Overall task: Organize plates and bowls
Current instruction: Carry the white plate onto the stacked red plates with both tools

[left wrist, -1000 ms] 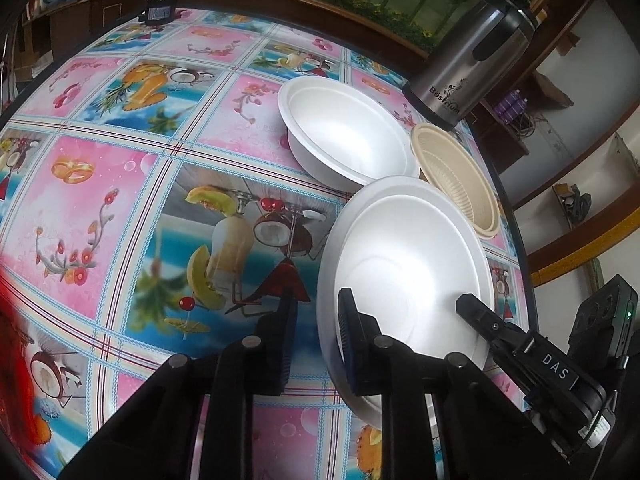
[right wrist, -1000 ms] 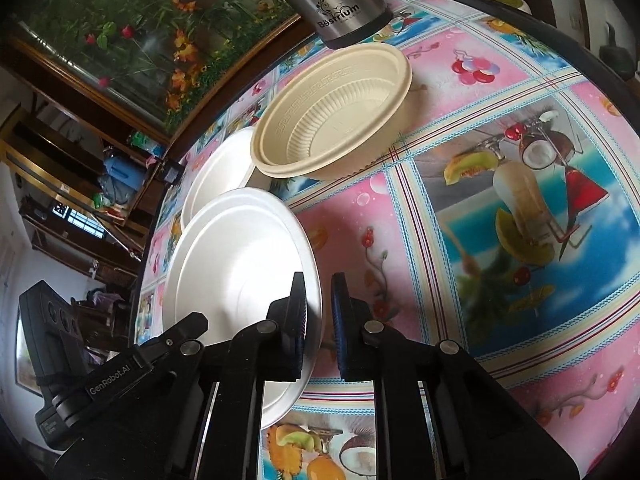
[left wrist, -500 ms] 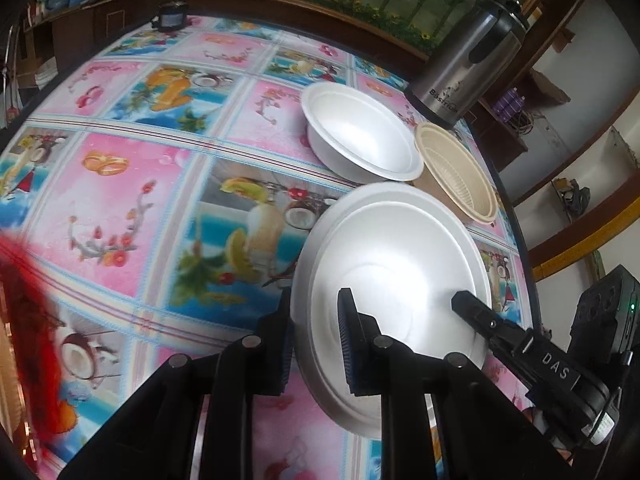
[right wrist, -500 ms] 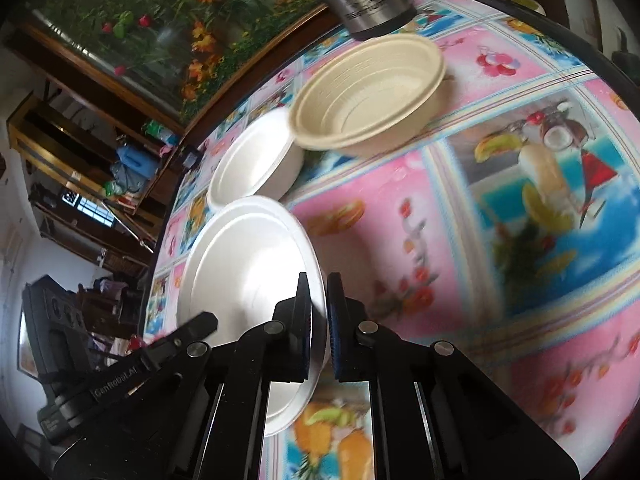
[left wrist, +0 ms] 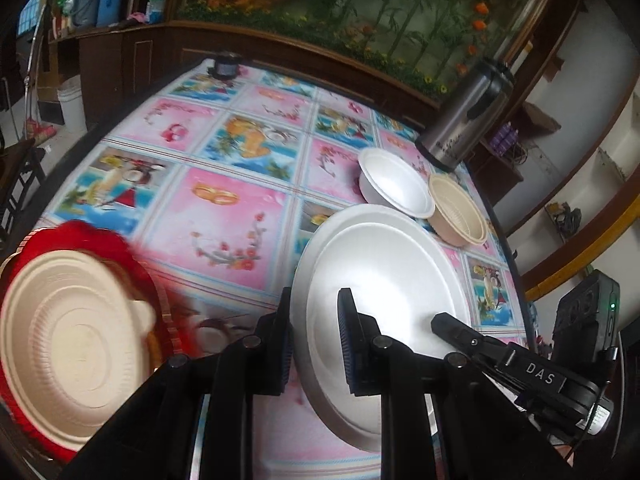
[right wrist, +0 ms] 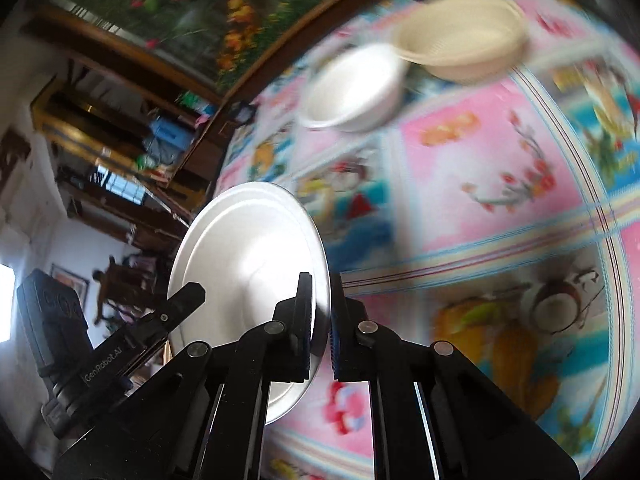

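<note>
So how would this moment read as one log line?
white plate: lifted off table | left gripper: shut on rim | right gripper: shut on rim

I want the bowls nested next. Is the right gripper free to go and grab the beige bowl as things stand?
Probably not yet. The right gripper is shut on the white plate, as is the left gripper. The beige bowl sits unobstructed beside the white bowl.

Both tongs are matte black plastic with round silver screws: the left tongs (left wrist: pixel 314 340) have blue ribbed pads, the right tongs (right wrist: pixel 320 320) a white "DAS" marking.
</note>
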`<state>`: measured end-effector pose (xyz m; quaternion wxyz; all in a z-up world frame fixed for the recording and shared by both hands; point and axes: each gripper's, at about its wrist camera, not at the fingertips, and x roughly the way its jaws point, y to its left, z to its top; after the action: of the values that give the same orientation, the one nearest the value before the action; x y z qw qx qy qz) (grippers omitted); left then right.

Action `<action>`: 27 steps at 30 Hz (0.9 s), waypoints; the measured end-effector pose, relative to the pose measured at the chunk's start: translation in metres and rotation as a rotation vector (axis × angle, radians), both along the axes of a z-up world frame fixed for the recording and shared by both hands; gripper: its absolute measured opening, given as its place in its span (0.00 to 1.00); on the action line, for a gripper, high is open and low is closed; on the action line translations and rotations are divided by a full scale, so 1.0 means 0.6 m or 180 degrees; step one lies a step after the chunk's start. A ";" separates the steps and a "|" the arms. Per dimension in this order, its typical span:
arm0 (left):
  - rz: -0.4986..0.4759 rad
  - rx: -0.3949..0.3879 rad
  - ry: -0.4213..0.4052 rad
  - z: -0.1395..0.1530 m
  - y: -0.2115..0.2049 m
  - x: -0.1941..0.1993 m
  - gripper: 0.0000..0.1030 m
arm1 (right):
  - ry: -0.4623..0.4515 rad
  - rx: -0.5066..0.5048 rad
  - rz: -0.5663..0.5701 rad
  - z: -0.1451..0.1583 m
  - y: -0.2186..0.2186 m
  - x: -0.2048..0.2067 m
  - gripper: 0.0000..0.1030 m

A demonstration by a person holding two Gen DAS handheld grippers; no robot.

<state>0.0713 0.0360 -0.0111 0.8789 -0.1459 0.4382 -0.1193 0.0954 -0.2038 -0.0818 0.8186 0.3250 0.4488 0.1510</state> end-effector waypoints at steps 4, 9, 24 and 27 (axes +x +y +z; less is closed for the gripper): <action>0.0146 -0.0010 -0.0145 0.030 0.068 -0.037 0.19 | -0.0122 -0.0093 0.0212 0.041 0.067 -0.004 0.07; 0.0401 -0.0028 -0.0135 0.034 0.161 -0.069 0.19 | -0.0190 -0.0118 0.0530 0.058 0.161 -0.001 0.07; 0.0898 -0.0008 0.0156 -0.029 0.311 -0.100 0.19 | -0.0105 -0.0451 0.1079 0.017 0.366 0.009 0.07; 0.0910 0.0015 0.0257 -0.046 0.319 -0.094 0.20 | -0.0116 -0.0583 0.1072 0.009 0.373 0.011 0.07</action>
<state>0.0149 0.2271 -0.0388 0.8689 -0.2095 0.4482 0.0141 0.1023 0.0202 -0.0763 0.8159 0.1666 0.4938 0.2503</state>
